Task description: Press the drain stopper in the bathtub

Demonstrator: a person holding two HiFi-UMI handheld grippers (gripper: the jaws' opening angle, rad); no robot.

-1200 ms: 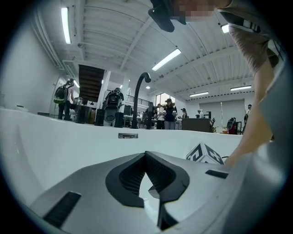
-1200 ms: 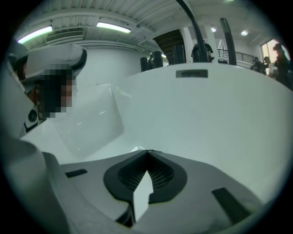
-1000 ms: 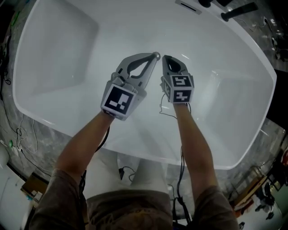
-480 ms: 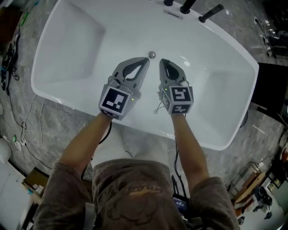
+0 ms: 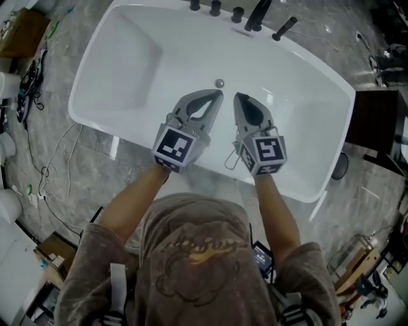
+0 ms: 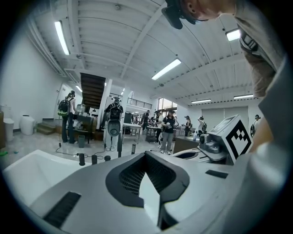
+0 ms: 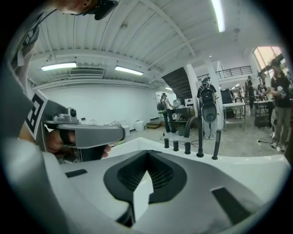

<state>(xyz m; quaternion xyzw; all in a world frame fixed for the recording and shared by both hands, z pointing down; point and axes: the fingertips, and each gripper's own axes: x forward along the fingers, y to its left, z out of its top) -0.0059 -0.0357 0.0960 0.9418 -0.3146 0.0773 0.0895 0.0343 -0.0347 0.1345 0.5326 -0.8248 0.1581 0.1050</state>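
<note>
One small stopper (image 5: 220, 83), likely stiff slick metal, at 12 o'clock of left gripper (image 5: 218, 94), closed empty like right gripper (image 5: 236, 97): press centre

Stopper (image 5: 220, 83) mid tub (image 5: 115, 76) floor. Taps (image 5: 245, 16) on far rim. L gripper (image 5: 217, 95) & R gripper (image 5: 237, 97) side by side above tub, tips just near-side of stopper.

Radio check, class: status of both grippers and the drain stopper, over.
Left gripper shut, empty; right gripper shut, empty. Drain stopper bare on bathtub floor, beyond both tips. Nothing between.
</note>
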